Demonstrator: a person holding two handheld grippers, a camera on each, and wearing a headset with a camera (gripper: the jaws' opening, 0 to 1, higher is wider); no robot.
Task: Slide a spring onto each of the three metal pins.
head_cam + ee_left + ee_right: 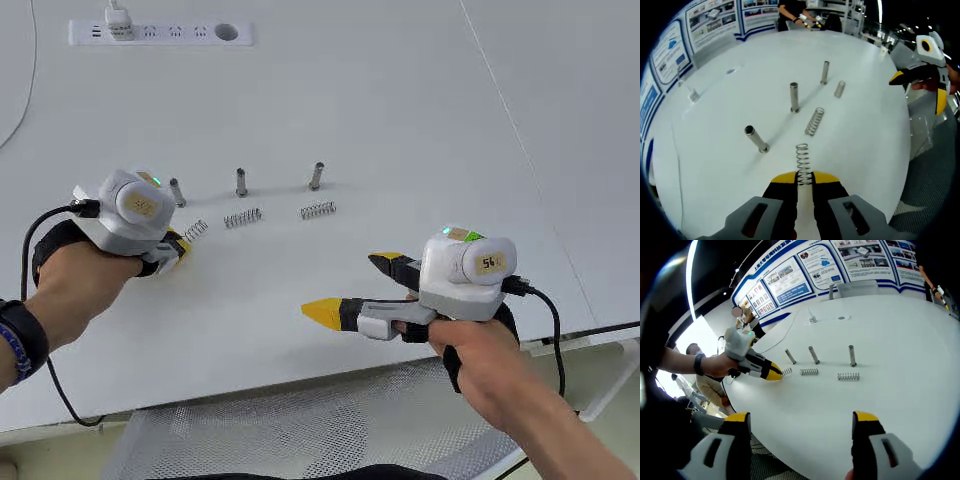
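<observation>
Three upright metal pins (177, 192) (241, 182) (317, 176) stand in a row on the white table (400, 120). In front of each lies a small spring. My left gripper (182, 246) is shut on the near end of the left spring (802, 159), which stretches from its yellow tips toward the nearest pin (756, 138). The middle spring (242, 218) and right spring (318, 210) lie loose. My right gripper (352, 286) hovers open near the table's front edge, holding nothing, well apart from the pins (813, 355).
A white power strip (160, 32) lies at the table's far edge, with a cable plugged in. A mesh chair seat (300, 420) sits below the front edge. Posters and people stand behind the table in the right gripper view.
</observation>
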